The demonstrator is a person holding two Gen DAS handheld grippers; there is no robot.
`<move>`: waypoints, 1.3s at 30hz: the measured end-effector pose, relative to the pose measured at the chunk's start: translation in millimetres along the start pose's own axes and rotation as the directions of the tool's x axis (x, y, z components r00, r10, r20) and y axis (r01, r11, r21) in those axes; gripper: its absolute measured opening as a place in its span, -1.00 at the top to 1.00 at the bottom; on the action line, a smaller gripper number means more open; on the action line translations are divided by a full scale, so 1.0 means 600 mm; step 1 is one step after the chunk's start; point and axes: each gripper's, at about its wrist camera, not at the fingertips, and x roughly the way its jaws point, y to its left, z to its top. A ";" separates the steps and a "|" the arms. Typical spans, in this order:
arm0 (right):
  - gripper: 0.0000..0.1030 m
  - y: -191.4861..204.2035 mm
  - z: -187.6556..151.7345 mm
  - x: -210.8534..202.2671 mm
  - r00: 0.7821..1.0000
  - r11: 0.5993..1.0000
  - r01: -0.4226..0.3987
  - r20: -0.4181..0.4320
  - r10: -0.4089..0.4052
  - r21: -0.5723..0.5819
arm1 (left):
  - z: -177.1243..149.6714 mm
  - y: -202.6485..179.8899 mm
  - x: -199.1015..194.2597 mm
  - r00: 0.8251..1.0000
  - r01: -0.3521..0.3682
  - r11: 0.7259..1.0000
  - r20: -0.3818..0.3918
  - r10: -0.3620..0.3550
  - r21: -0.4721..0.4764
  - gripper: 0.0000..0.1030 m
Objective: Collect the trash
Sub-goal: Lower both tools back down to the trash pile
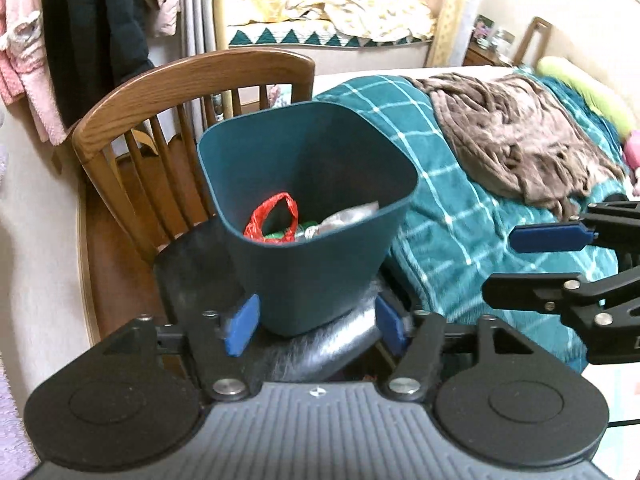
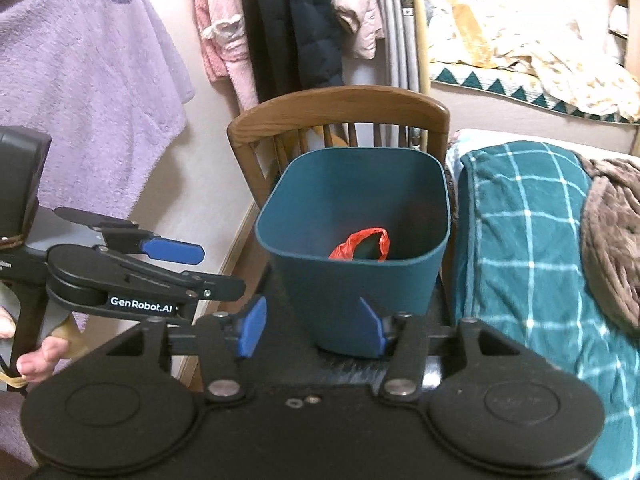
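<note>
A dark teal trash bin (image 1: 320, 272) stands on the black seat of a wooden chair (image 1: 192, 76); it also shows in the right wrist view (image 2: 352, 292). Inside lie a red mesh bag (image 1: 272, 220), a silver wrapper (image 1: 344, 220) and something green. The red bag shows in the right wrist view (image 2: 362, 244) too. My left gripper (image 1: 316, 328) is open and empty, its blue pads either side of the bin's base, apart from it. My right gripper (image 2: 314, 328) is open and empty, just in front of the bin.
A bed with a teal checked blanket (image 1: 440, 208) and a brown throw (image 1: 520, 136) lies right of the chair. Clothes (image 2: 280, 32) and a purple robe (image 2: 88, 80) hang on the wall to the left. The chair's backrest rises behind the bin.
</note>
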 end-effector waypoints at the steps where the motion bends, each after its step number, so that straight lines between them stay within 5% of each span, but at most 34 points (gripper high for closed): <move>1: -0.13 0.004 -0.009 -0.005 1.000 1.000 0.005 0.005 -0.005 0.008 | -0.008 -0.002 -0.004 1.000 -0.001 1.000 0.005 0.001 0.010 -0.43; 9: -0.52 -0.002 -0.108 0.019 0.999 0.997 0.024 -0.044 -0.020 0.073 | -0.098 -0.013 0.043 0.998 -0.008 1.000 -0.064 0.009 0.005 -0.58; 14: -0.77 -0.038 -0.195 0.074 0.995 0.998 0.007 -0.103 -0.001 0.059 | -0.171 -0.017 0.135 0.989 0.001 0.996 -0.149 -0.014 -0.088 -0.58; 22: -0.85 -0.107 -0.370 0.202 0.972 0.999 -0.034 -0.234 0.035 0.005 | -0.289 -0.046 0.318 0.963 -0.012 0.981 -0.267 -0.042 -0.196 -0.65; 26: -0.85 -0.148 -0.480 0.298 0.950 0.999 -0.014 -0.313 0.003 -0.032 | -0.387 -0.059 0.448 0.933 -0.040 0.973 -0.358 -0.046 -0.229 -0.84; 30: -0.83 -0.192 -0.585 0.402 0.926 0.999 0.015 -0.378 -0.025 -0.031 | -0.496 -0.067 0.564 0.904 -0.137 0.968 -0.427 0.036 -0.209 -0.84; 39: -0.79 -0.279 -0.785 0.628 0.864 0.995 0.085 -0.492 -0.101 -0.056 | -0.710 -0.045 0.779 0.827 -0.169 0.953 -0.563 0.000 -0.249 -0.84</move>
